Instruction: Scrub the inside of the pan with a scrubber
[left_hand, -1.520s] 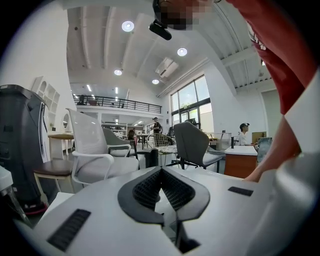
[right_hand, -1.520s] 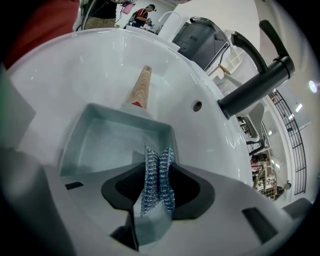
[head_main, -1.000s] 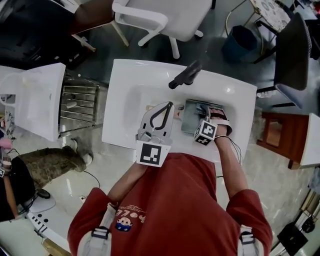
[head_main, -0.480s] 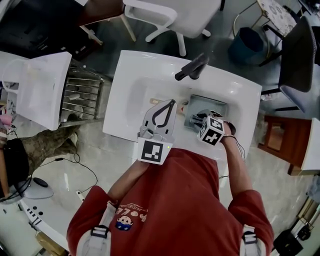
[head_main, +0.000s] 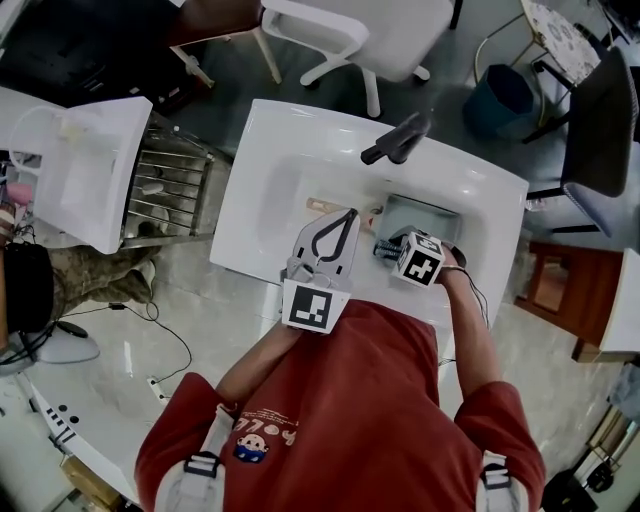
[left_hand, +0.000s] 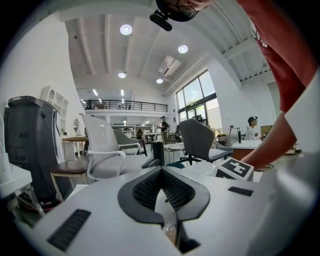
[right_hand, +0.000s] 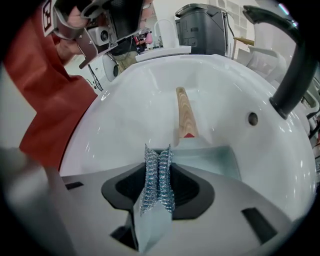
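The right tool (right_hand: 158, 150) clamps the metal scrubber (right_hand: 158, 180) between its jaws. Directly ahead lies the grey pan (right_hand: 215, 159), its wooden handle (right_hand: 184, 115) pointing away, inside the white sink (right_hand: 132, 107). The black faucet (right_hand: 296, 65) stands ahead, right.

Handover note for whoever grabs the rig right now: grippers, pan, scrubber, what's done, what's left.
Left hand-held gripper: jaws together, empty, raised and pointing across the room, not at the pan.
Right hand-held gripper: shut on the steel scrubber, at the pan's near edge.
Pan lies in the white sink, its wooden handle pointing away.
Done: scrubber in grip, brought to the pan.
Left: scrub the inside. Contact with the pan can't be told.
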